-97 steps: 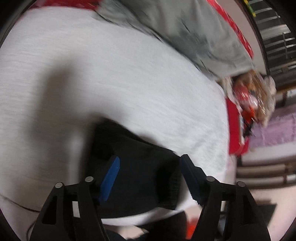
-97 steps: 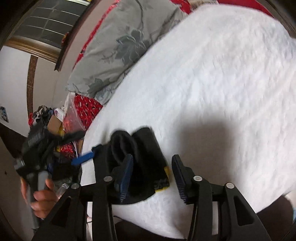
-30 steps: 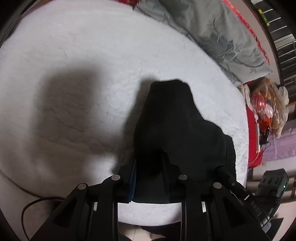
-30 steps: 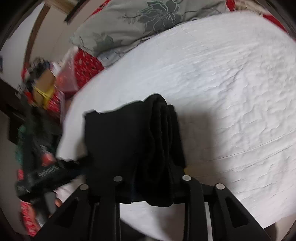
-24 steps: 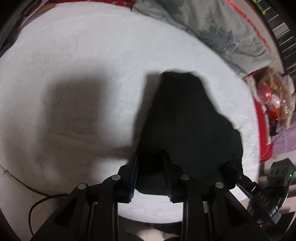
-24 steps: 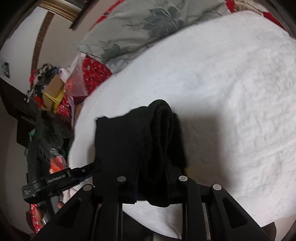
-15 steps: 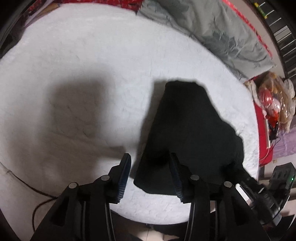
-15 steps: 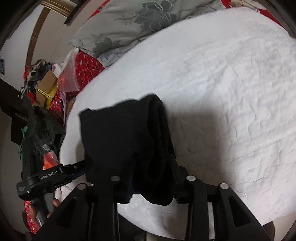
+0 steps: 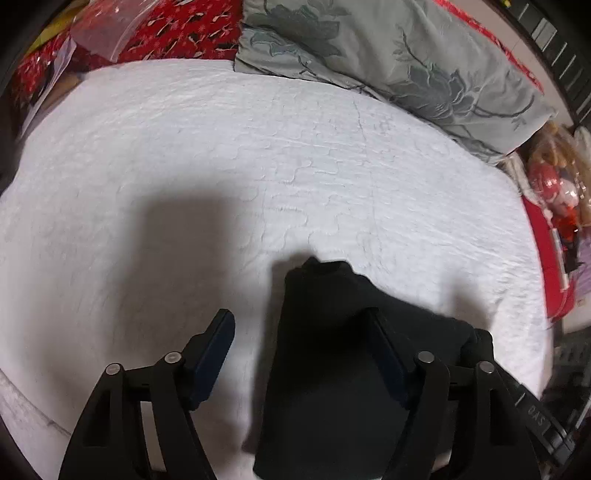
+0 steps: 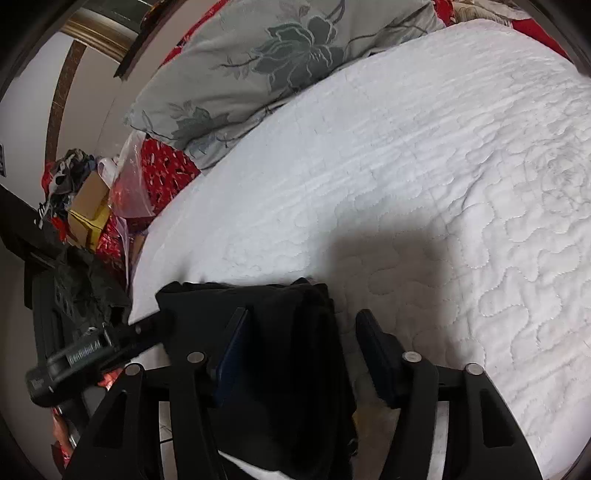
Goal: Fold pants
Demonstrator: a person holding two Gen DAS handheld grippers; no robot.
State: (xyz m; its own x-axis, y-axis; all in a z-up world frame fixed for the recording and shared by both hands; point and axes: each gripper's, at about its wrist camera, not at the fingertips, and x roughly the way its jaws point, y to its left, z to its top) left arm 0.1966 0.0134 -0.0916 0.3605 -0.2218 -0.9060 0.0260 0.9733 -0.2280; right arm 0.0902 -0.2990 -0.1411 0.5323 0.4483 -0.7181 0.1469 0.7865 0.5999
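Note:
The black pants lie folded into a small bundle on the white quilt, close to the bed's near edge. My left gripper is open over the bundle's left edge. Its left finger is above bare quilt and its right finger above the cloth, and neither pad presses. In the right wrist view the pants show a thick folded edge on their right side. My right gripper is open around that edge, with a gap between its right finger and the cloth. The left gripper's black body reaches in at the pants' left corner.
A grey floral pillow lies along the far side of the bed on red patterned bedding. Bags and boxes are piled beside the bed, with more bagged clutter at the right. The white quilt stretches far and right.
Both grippers were shut on the pants a second ago and have opened and let go. The bundle now rests on the quilt. The left gripper has slid off toward the pants' left edge.

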